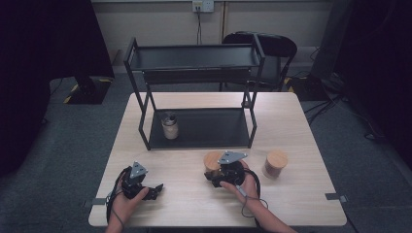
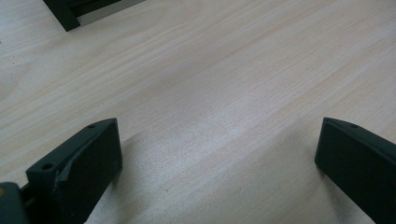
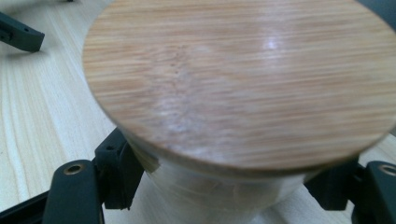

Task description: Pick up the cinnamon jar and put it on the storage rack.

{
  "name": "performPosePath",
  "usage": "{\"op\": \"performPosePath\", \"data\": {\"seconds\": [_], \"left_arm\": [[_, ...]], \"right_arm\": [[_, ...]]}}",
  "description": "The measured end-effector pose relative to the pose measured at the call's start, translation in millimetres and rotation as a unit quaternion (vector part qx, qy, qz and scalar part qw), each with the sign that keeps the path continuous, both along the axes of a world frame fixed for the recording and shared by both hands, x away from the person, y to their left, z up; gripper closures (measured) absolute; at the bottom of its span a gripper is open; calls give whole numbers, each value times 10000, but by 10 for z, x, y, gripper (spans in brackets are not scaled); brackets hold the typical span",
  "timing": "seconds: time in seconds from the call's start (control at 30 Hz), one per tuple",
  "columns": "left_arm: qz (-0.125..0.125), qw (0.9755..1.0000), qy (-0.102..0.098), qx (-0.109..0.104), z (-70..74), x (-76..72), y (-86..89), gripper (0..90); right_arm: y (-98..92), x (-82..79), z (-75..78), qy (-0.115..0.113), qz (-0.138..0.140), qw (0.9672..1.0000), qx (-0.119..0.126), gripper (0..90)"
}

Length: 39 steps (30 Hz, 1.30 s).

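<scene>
A glass jar with a round bamboo lid (image 1: 212,159) stands on the wooden table (image 1: 291,126) near the front middle. My right gripper (image 1: 214,170) is shut on the jar's glass body just under the lid (image 3: 243,84), one jaw pressed on each side. My left gripper (image 1: 154,190) rests low at the front left, open. In the left gripper view (image 2: 219,154) its jaws stand wide apart over bare wood with nothing between them.
A second bamboo-lidded jar (image 1: 275,164) stands to the right of the held one. A black two-tier rack (image 1: 194,57) fills the back of the table, with a small jar (image 1: 169,126) on its lower shelf at the left. A chair stands behind the rack.
</scene>
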<state>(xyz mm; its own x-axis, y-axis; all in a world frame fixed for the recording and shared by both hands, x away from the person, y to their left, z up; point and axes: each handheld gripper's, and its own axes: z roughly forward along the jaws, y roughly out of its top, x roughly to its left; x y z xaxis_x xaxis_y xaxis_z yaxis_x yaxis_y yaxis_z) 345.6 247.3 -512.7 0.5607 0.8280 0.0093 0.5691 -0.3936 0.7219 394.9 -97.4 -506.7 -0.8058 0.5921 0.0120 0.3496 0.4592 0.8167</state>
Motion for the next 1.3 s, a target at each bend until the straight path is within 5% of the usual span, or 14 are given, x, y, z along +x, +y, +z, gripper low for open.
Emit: {"op": "performPosePath", "data": {"seconds": [1.3], "left_arm": [[-8, 10000, -1, 0, 0, 0, 1, 1]], "right_arm": [[111, 282, 165, 18, 42, 10000, -65, 252]]}}
